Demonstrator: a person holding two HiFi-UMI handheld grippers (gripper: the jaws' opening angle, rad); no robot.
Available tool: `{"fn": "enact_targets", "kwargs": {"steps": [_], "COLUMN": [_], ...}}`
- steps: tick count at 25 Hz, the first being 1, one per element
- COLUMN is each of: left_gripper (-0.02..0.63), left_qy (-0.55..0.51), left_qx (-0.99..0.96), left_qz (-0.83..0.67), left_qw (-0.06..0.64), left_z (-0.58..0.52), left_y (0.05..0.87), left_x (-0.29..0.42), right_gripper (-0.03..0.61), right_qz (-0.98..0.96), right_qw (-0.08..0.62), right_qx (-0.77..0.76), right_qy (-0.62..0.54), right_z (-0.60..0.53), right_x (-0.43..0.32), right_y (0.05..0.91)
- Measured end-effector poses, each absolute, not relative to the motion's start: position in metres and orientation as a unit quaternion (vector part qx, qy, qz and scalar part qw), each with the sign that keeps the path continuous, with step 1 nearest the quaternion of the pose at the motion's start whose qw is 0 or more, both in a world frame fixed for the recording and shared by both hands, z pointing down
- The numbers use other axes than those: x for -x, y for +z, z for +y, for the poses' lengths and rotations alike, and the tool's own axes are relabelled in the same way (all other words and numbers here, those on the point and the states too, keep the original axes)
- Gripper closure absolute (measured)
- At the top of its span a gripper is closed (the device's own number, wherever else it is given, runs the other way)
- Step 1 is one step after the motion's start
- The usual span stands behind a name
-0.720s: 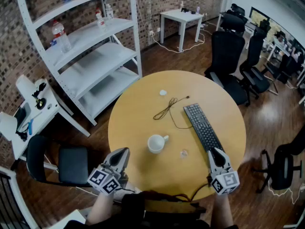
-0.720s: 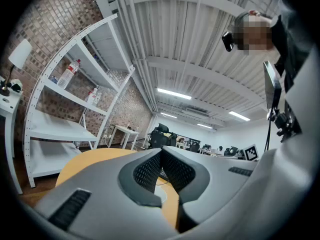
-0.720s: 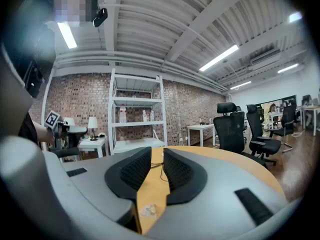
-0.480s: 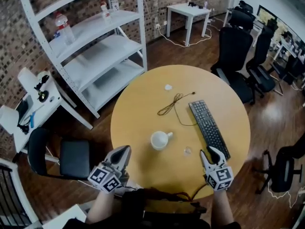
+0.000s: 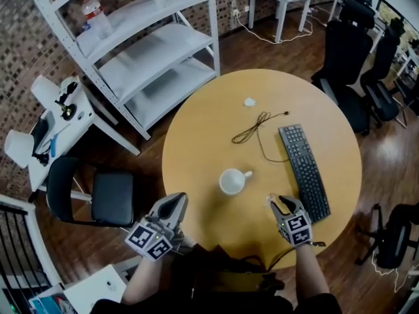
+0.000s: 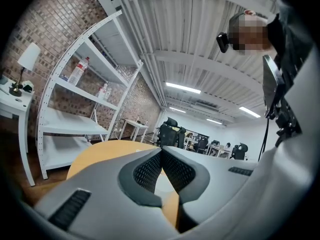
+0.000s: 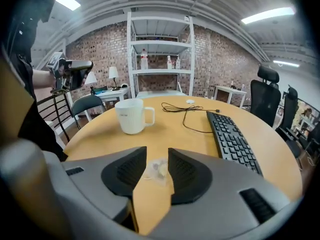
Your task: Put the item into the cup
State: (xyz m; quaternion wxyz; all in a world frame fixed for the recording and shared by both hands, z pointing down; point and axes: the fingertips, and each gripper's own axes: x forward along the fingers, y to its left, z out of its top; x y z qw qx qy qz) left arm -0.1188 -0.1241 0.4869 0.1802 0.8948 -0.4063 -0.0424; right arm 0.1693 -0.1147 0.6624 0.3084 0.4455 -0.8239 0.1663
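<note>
Right tongs (image 5: pixel 281 203) now forward, wide astride the small clear packet (image 7: pixel 158 170); left tongs (image 6: pixel 161 154) together; cup (image 7: pixel 131 116) label illegible.

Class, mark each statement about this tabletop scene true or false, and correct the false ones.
1. The cup stands upright on the table. True.
2. The small wrapped item is already in the cup. False: it lies on the table between the right gripper's open jaws.
3. The left gripper's jaws are together. True.
4. The keyboard lies left of the cup in the head view. False: it lies to its right.
</note>
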Motion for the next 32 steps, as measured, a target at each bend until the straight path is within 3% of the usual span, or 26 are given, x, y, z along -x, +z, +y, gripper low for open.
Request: {"fn": "enact_targets", "kwargs": {"steps": [9,12,14,23,32], "left_gripper": [0.611,0.611,0.611,0.611,0.611], "left_qy": [-0.03,-0.029,-0.03,-0.043,-0.066], "left_qx": [-0.881,-0.88,-0.882,-0.897,-0.895], "left_qz": [-0.429,-0.429,-0.424,-0.395,-0.401], "left_qw": [0.199,0.202,0.202,0.194,0.185], "left_z": [-0.118,-0.12,-0.122,-0.129,-0.127], "left_y": [0.497,0.502,0.501,0.49,0.484], "left_x": [0.124,0.122,0.12,0.107,0.13], "right_gripper": [0.441,0.544,0.578,0.578,0.578], "right_qz": [-0.822,-0.819,-0.817,-0.832,-0.873], "right_qw": [0.334,0.335,0.334,0.29,0.229], "right_qx": [-0.416,-0.422,-0.43,-0.453,-0.43], "right_qy": [0.2,0.196,0.19,0.135,0.034], "right_z": [-0.121,-0.124,-0.124,-0.134,-0.17], "right_x": [-0.161,-0.161,-0.161,-0.156,-0.099], "right_y": [0.695,0.695,0.69,0.615,0.52]}}
